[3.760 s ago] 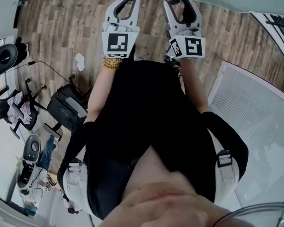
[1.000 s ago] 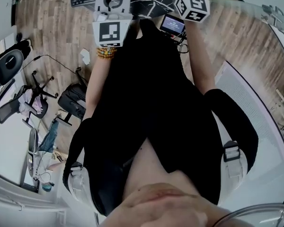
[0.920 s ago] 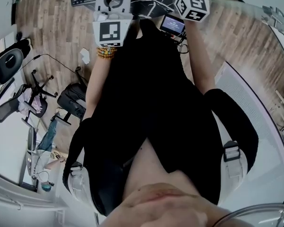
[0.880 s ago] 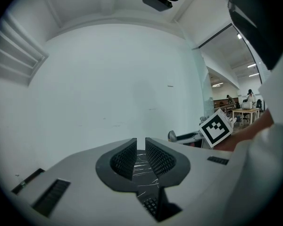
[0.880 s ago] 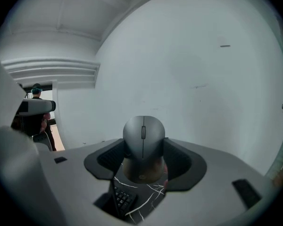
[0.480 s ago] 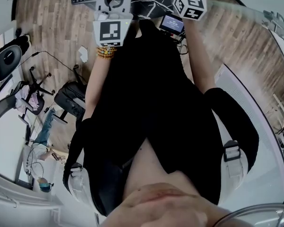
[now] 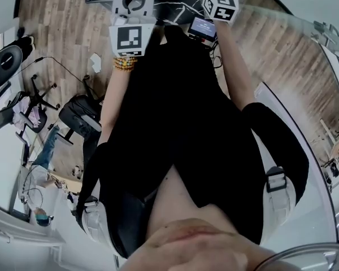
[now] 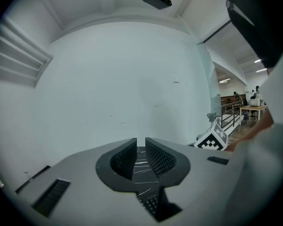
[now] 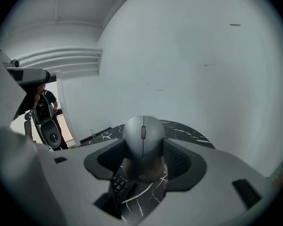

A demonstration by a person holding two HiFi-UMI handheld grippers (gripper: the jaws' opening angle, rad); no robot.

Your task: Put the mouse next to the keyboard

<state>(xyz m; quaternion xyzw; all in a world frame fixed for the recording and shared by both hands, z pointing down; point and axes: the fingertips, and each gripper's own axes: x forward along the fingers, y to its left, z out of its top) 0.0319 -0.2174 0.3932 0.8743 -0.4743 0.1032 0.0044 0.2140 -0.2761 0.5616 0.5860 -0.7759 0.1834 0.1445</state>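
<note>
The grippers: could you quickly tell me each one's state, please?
Left gripper: shut, nothing held.
Right gripper: shut on the mouse.

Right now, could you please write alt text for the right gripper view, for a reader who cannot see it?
A grey computer mouse is held between the dark fingers of the right gripper, wheel facing the camera. Below it shows part of a keyboard on a black marble-patterned table, with a white wall behind.
</note>
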